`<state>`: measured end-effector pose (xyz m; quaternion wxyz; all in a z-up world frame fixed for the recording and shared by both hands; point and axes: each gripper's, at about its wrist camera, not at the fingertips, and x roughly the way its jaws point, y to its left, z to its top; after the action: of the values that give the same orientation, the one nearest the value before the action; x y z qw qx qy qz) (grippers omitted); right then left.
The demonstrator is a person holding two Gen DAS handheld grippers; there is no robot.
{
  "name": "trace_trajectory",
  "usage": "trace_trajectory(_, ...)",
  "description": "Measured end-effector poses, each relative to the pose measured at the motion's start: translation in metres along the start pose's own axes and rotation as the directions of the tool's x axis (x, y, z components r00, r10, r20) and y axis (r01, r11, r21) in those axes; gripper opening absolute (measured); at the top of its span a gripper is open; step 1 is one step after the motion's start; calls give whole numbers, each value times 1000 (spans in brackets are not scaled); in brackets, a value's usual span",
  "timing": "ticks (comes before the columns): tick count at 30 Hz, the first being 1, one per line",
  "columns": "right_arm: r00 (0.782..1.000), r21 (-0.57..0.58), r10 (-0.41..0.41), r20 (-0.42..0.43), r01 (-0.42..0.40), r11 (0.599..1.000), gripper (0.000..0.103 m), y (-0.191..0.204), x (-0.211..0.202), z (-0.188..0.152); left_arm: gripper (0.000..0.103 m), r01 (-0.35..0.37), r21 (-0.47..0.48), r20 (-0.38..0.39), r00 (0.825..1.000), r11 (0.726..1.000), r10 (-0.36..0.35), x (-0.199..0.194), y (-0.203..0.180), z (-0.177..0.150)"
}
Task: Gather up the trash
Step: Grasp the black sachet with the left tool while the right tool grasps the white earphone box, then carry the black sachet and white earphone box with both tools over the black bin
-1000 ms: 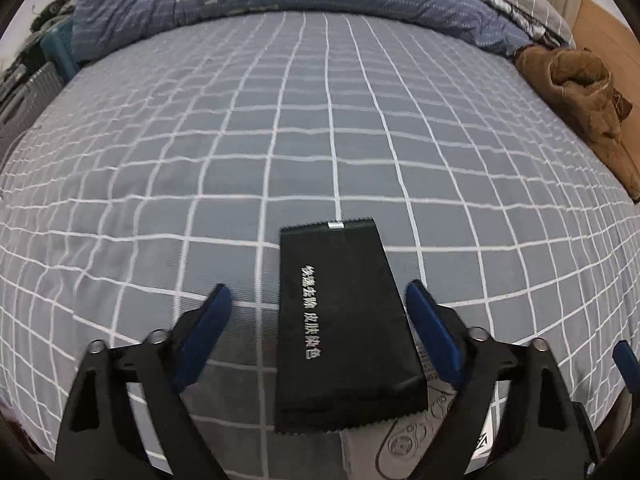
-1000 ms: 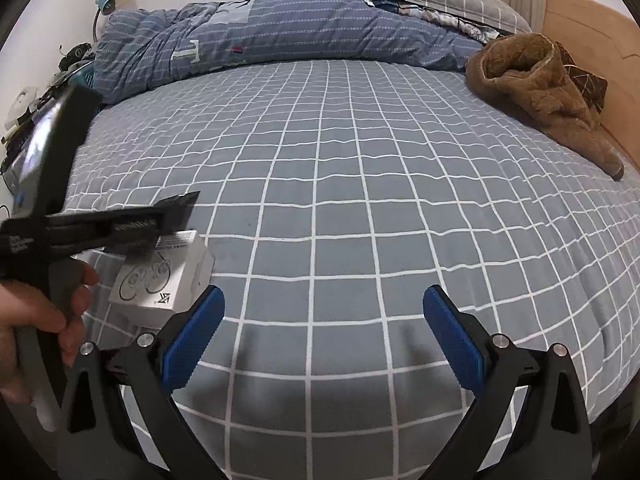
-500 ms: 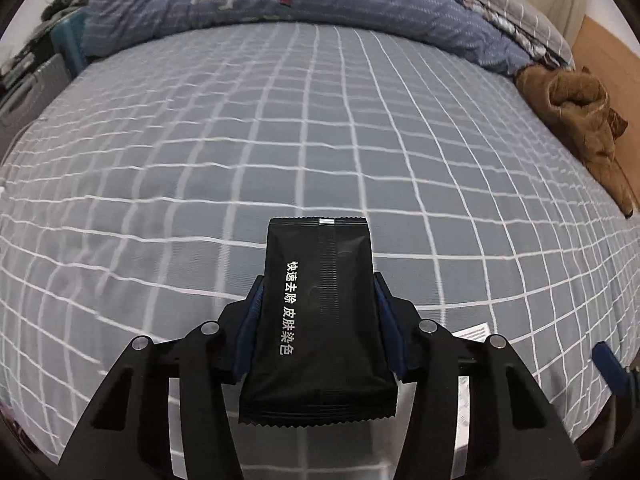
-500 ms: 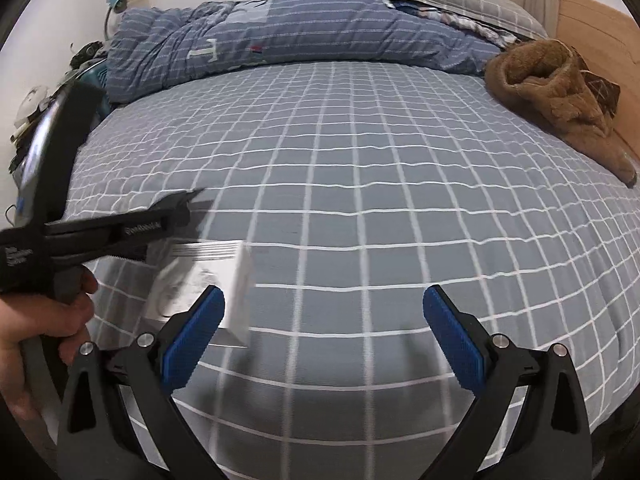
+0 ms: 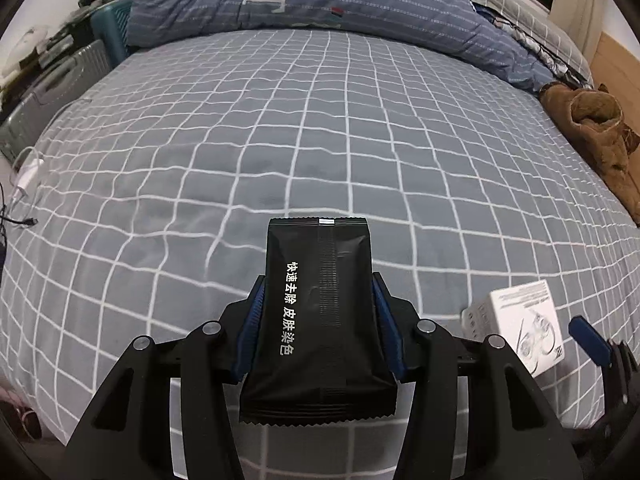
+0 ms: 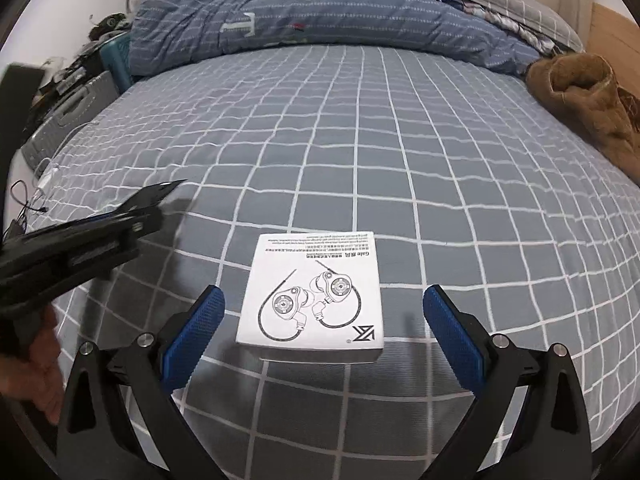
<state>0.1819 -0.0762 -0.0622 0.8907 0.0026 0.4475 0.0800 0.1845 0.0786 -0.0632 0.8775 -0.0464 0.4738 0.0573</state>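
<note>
On the grey bed sheet with white grid lines (image 6: 400,160), a flat white cardboard earphone box with a line drawing on its lid (image 6: 316,296) is seen lying near the front edge, squarely in front of the right gripper (image 6: 324,320). The right jaws are spread wide on either side of the box, blue pads clear of it, nothing held. A black foil sachet with white printed characters (image 5: 320,312) is clamped between the blue pads of the left gripper (image 5: 318,320), lifted off the sheet; the sachet's serrated far edge points toward the headboard end. From the right wrist view, the left gripper is seen at left, gripped by a person's hand (image 6: 36,364), sachet tip sticking out ahead. A blue striped duvet (image 6: 320,20) is bunched along the far side. A brown fleece garment (image 6: 588,104) is piled at the right edge, well apart from the box.
</note>
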Motion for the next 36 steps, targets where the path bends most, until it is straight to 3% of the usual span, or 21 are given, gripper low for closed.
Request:
trace_trajectory(3,1000,39,12,-25,-11,999,90,-4,6,1,49,-3,5,-1,1000,1000,3,-1,1,-4)
trace_trajectory(7,999,-4,27,-46,-27,1000,68,3,7,-1,49,2,9,0,1000,1000,-2,-2,0,-8)
trace_trajectory(24,999,-18,-7,51,8,1000,68,-17,-39,-8,49,35,15,21,999,999,-35,-32,-17,-35)
trace_trajectory(36,997,-5,-31,66,32,999,68,-34,-65,-29,49,53,30,16,998,998,-53,-50,-32,-64)
